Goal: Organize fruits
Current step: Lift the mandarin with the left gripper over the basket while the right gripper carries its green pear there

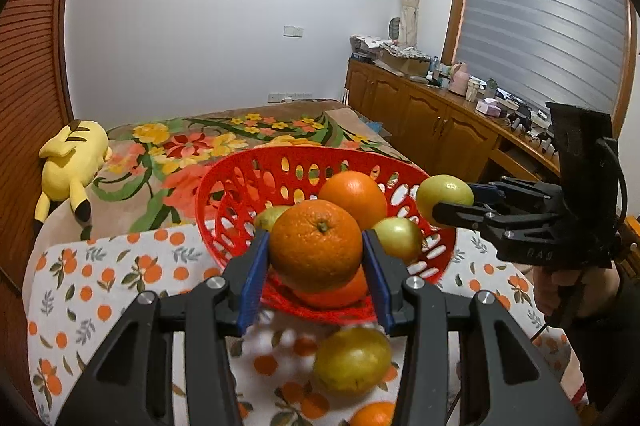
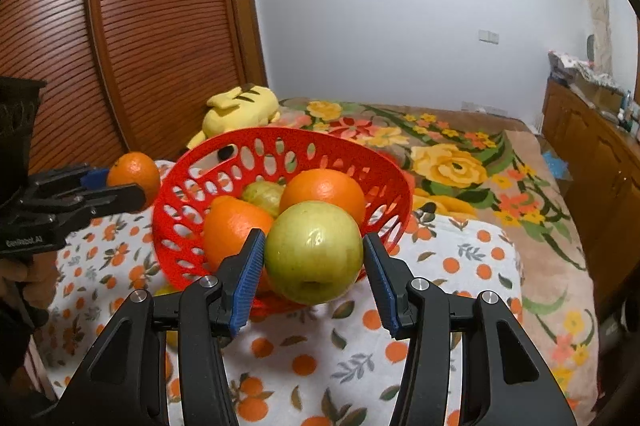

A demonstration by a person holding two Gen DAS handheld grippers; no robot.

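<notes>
- Left gripper (image 1: 316,250) has its blue pads clamped on an orange (image 1: 315,245), glossy and pebbled, stem dimple facing the camera, held up in front of the near rim of the red basket (image 1: 240,186).
- Right gripper (image 2: 314,252) is closed on a green apple (image 2: 313,252), smooth, yellow-green, shiny, its dimpled end turned down and toward the lens, held just at the basket's near edge.
- From the left wrist view the right gripper sits to the right of the basket, apple at its tips; from the right wrist view the left gripper is on the left, orange at its tips.
- Basket: red plastic with oval holes, tilted, resting on an orange-print cloth (image 1: 100,286).
- Inside it, counted from the right wrist view: two oranges and one greenish fruit showing behind them.
- On the cloth near the left gripper: one green fruit (image 1: 352,360) and part of one orange (image 1: 372,414) at the bottom edge.
- Farther off: one yellow plush toy (image 1: 70,162) on the flowered bedspread (image 1: 224,134), on the left.
</notes>
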